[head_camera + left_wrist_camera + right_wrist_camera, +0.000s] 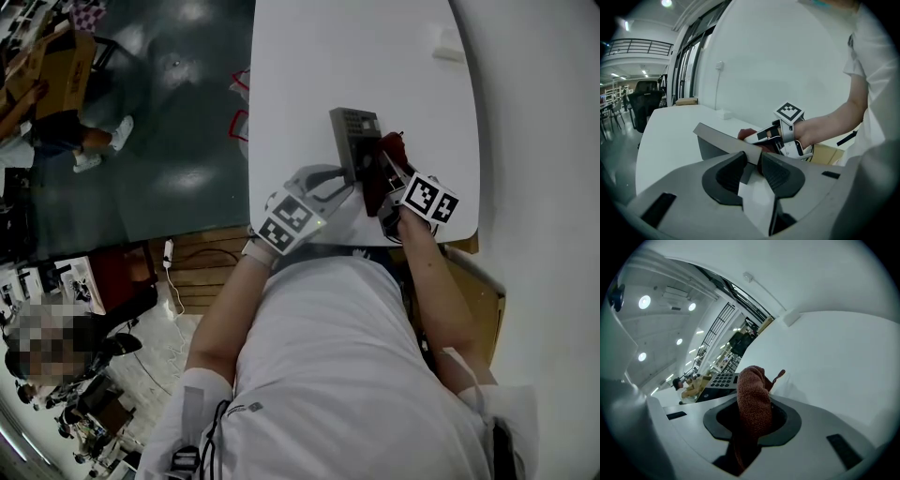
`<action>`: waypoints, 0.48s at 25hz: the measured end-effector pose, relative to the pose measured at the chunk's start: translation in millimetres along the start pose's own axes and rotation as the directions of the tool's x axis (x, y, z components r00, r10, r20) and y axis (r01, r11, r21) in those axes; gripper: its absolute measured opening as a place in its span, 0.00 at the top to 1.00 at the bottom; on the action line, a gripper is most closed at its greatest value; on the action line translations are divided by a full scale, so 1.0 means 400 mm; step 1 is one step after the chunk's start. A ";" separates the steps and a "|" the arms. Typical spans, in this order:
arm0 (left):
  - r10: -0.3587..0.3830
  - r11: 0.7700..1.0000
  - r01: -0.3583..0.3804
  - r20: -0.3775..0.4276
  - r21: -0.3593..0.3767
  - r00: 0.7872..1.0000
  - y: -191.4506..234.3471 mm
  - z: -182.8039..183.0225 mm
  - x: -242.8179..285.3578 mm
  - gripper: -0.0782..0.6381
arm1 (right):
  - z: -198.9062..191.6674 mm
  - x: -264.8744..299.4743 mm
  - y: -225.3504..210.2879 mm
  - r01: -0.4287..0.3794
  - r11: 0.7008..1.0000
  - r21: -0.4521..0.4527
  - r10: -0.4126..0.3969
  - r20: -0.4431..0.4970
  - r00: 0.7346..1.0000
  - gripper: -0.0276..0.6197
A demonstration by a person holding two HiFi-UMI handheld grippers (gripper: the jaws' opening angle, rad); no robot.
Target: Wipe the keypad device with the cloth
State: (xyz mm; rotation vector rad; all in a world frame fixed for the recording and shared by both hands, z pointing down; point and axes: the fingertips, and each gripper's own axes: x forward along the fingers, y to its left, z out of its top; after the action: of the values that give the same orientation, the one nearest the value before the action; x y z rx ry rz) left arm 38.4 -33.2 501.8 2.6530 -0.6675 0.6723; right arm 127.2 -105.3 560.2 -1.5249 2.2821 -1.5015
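Note:
The grey keypad device (356, 133) is tilted up off the white table (375, 56), near its front edge. My left gripper (349, 178) is shut on the device's near edge; in the left gripper view that edge (723, 140) sits pinched between the dark pads (776, 172). My right gripper (389, 183) is just right of the device, shut on a red-brown cloth (382, 159). In the right gripper view the cloth (752, 401) stands bunched up between the jaws, and the keypad's buttons (720, 379) show just left of it. The cloth hangs close to the device's right side.
A small white block (448, 42) lies at the table's far right, next to the white wall (544, 141). The dark floor (169, 112) drops away left of the table. A brown box (483, 281) stands below the table's front right corner.

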 end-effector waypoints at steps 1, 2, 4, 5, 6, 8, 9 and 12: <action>-0.002 1.000 0.002 -0.001 0.001 1.000 -0.002 0.002 -0.003 0.72 | 0.000 -0.004 0.000 -0.002 1.000 0.020 0.002 0.000 1.000 0.82; -0.004 1.000 0.004 -0.001 0.001 1.000 -0.003 0.003 -0.005 0.72 | -0.001 -0.007 0.000 -0.005 0.999 0.041 0.005 0.000 1.000 0.82; -0.006 1.000 0.006 0.000 0.001 1.000 -0.006 0.005 -0.008 0.72 | -0.002 -0.012 -0.003 -0.010 0.997 0.075 0.010 0.001 1.000 0.82; -0.006 1.000 0.006 0.001 0.002 1.000 -0.007 0.006 -0.009 0.72 | -0.002 -0.013 -0.004 -0.012 0.997 0.083 0.012 0.003 1.000 0.82; -0.006 1.000 0.006 0.000 0.005 1.000 -0.008 0.007 -0.010 0.72 | -0.001 -0.014 -0.004 -0.014 0.996 0.084 0.013 0.006 1.000 0.82; -0.012 1.000 0.012 -0.010 0.022 1.000 -0.013 0.008 -0.010 0.72 | 0.006 -0.018 -0.003 -0.014 0.998 0.065 0.012 0.021 1.000 0.82; -0.016 0.999 0.016 -0.019 0.038 1.000 -0.016 0.009 -0.010 0.72 | 0.013 -0.021 0.000 -0.011 0.999 0.045 0.010 0.030 0.999 0.82; -0.008 0.996 0.011 -0.032 0.091 0.999 -0.021 0.014 -0.013 0.72 | 0.036 -0.032 0.031 -0.014 0.999 -0.051 0.017 0.046 0.999 0.82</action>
State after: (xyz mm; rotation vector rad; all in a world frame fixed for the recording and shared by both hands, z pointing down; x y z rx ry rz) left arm 40.6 -26.6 492.9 2.7202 -0.6296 0.7576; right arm 132.1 -105.2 537.9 -1.5334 2.3174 -1.3999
